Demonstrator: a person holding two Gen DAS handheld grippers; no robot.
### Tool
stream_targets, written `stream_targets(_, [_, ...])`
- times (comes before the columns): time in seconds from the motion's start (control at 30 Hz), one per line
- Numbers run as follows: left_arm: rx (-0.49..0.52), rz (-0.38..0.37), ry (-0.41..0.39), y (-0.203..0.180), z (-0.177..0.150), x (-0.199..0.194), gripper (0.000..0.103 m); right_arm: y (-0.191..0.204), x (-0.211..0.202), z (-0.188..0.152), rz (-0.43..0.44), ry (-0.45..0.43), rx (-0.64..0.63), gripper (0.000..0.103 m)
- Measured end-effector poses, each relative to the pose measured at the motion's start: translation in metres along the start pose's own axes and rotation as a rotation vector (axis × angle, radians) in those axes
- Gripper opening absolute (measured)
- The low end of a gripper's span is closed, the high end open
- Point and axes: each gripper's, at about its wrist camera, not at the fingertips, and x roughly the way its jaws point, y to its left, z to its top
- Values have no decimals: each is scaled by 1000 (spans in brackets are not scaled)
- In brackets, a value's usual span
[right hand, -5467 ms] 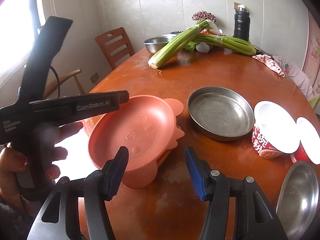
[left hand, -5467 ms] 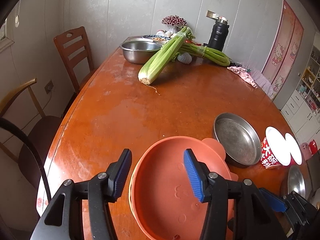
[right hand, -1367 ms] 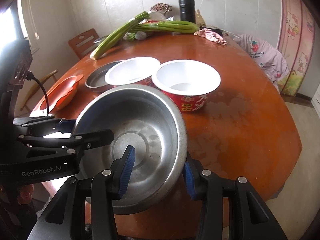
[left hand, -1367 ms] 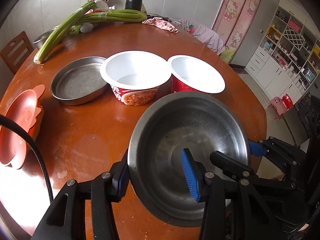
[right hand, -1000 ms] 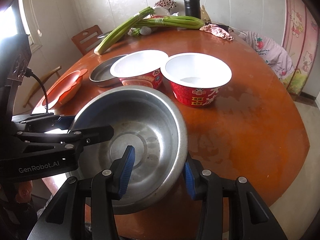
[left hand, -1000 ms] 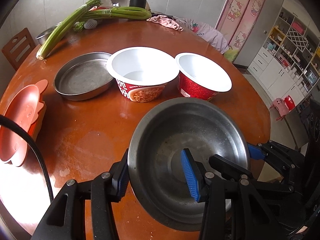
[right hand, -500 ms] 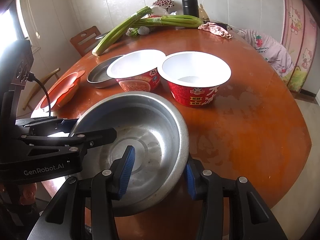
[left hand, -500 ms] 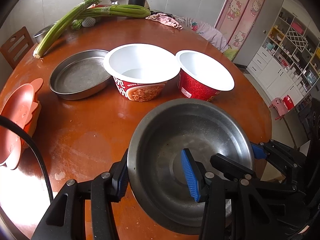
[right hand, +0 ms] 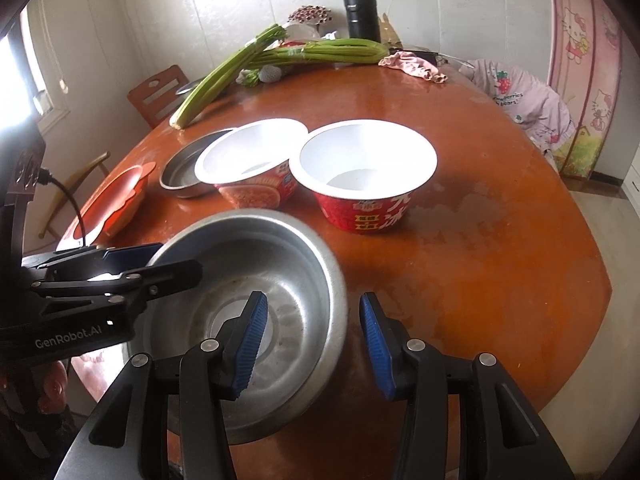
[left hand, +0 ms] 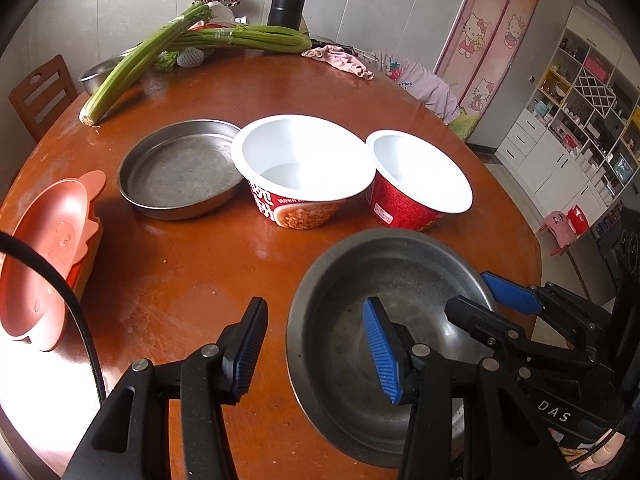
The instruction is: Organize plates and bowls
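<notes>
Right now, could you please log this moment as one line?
left gripper: open, astride steel bowl rim | right gripper: open, astride opposite rim

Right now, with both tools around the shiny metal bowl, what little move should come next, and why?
Probably lift both tools up and away from the rim. The left tool and right tool each straddle the rim of the metal bowl with gaps showing, not pinching it, and it seems to rest on the table.
</notes>
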Motion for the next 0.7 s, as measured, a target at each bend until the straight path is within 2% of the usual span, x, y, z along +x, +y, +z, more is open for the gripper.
stream_targets(0.37, [24,-33,-34,-15,24,-12,50,-16,-10,15,-24,-41,37,50])
stream_targets(0.53, [20,-98,-46,-31,44,-10,50,-31,-15,24,-46,-63,62,50])
stream_targets(0.7, [4,-163,-19,-46,63,2,50,-49,-17,35,-75,-77,80,50])
